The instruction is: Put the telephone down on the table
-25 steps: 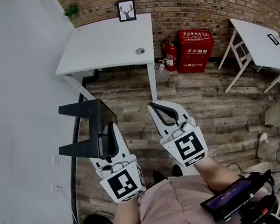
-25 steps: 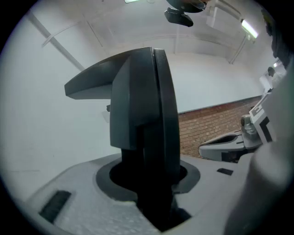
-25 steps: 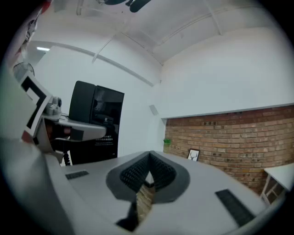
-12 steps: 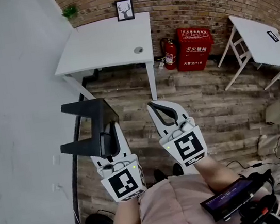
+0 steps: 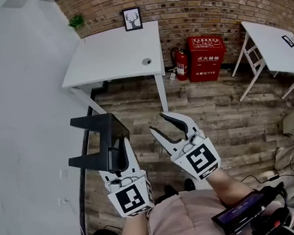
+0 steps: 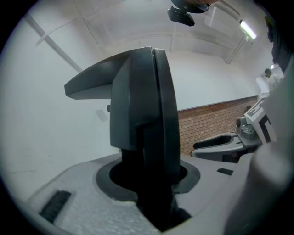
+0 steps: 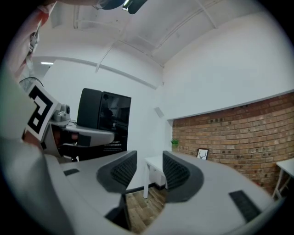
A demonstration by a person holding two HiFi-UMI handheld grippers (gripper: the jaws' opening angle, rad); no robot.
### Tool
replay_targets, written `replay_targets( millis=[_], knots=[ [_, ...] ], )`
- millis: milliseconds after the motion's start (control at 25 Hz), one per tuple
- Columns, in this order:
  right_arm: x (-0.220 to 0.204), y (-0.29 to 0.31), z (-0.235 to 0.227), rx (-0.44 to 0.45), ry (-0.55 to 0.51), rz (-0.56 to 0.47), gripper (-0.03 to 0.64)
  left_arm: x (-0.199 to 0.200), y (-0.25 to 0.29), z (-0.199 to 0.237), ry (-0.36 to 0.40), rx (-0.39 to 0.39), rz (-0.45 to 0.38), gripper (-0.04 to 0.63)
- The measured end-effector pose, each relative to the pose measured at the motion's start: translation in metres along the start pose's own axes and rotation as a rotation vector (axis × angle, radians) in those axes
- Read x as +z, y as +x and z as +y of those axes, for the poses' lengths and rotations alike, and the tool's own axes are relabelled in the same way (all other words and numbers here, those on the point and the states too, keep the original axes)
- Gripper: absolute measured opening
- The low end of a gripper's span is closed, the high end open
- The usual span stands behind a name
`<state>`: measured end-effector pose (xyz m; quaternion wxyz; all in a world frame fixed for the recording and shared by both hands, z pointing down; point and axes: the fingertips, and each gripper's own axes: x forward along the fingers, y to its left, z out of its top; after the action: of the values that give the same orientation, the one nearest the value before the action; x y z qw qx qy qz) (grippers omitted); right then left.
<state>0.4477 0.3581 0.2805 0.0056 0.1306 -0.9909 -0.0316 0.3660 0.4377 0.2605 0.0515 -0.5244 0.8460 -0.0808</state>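
Left gripper (image 5: 118,151) (image 6: 147,181): its grey fingers (image 6: 82,202) stand partly closed and clamp the lower edge of the black angular plastic telephone (image 5: 97,141) (image 6: 142,119); the pads press on both of its faces.
Telephone, place: held upright in the air over the wooden plank floor (image 5: 217,109), just beside the white wall (image 5: 14,106) at the left, short of the counter and touching neither it nor the floor.
Right gripper (image 5: 157,122) (image 7: 147,172): its jaws are opening; the ribbed dark pads of the fingers (image 7: 117,172) stand apart, with nothing between them but floor and the counter leg beyond.
Grippers, relation: side by side and near each other, not touching; both point level toward the brick wall (image 5: 201,2).
White rectangular counter (image 5: 113,53): stands against the brick wall, its left side along the white wall; its near edge lies beyond the telephone.
Counter top: a framed deer picture (image 5: 132,19) and a small green plant (image 5: 76,22) stand at the back edge, and a small round grey item (image 5: 146,61) lies near the right front corner; the rest of the top is bare.
Open room: bare floor lies between the fingers and the counter's front legs.
Right of the counter: a red fire extinguisher (image 5: 180,62) and a red fire box (image 5: 208,58) stand at the foot of the brick wall; a second white counter (image 5: 276,45) stands well apart, farther right.
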Motion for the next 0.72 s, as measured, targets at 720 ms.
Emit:
replay_targets(
  millis=[720],
  knots=[
    [-0.013,0.077,0.015,0.358,-0.002,0.021,0.274,-0.006,0.069,0.022,-0.074,-0.358,-0.007,0.161]
  ],
)
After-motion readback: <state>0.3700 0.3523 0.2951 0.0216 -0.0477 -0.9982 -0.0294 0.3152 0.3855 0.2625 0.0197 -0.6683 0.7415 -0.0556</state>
